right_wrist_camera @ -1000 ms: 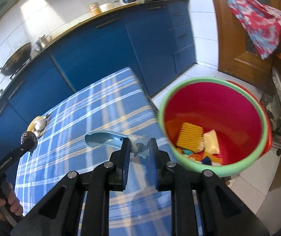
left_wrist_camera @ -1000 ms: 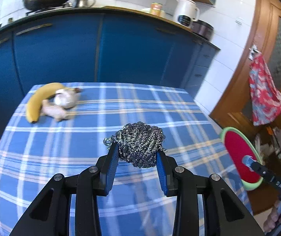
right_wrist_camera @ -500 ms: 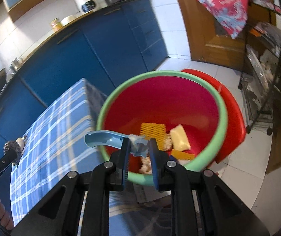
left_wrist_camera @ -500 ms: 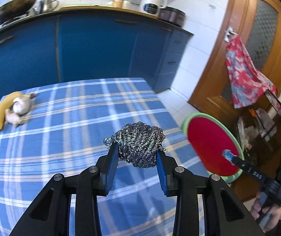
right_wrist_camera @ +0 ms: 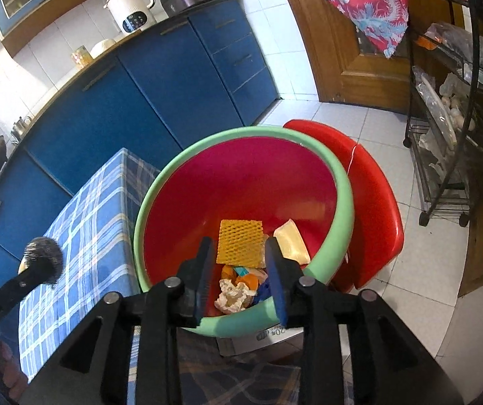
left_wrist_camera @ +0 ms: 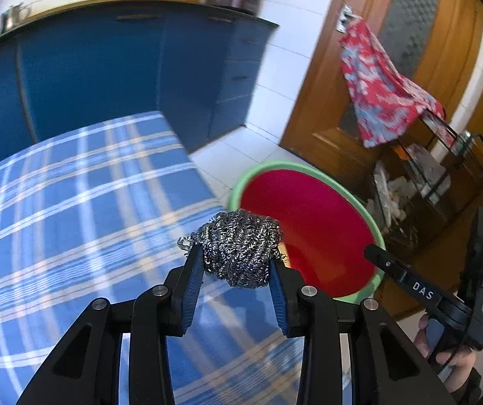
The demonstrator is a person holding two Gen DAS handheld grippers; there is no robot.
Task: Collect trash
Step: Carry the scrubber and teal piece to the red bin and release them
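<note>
We see the left gripper (left_wrist_camera: 236, 271) clenched on a steel wool scourer (left_wrist_camera: 238, 246), low in the frame's centre, over the blue checked tablecloth's (left_wrist_camera: 72, 209) edge beside the red bin (right_wrist_camera: 241, 182). The right gripper (right_wrist_camera: 239, 270) hangs over that bin; its jaws have just been opening, nothing between them

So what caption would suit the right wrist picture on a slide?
Right gripper, jaws just opened and empty, above the red bin holding a yellow foam net and other scraps.
</note>
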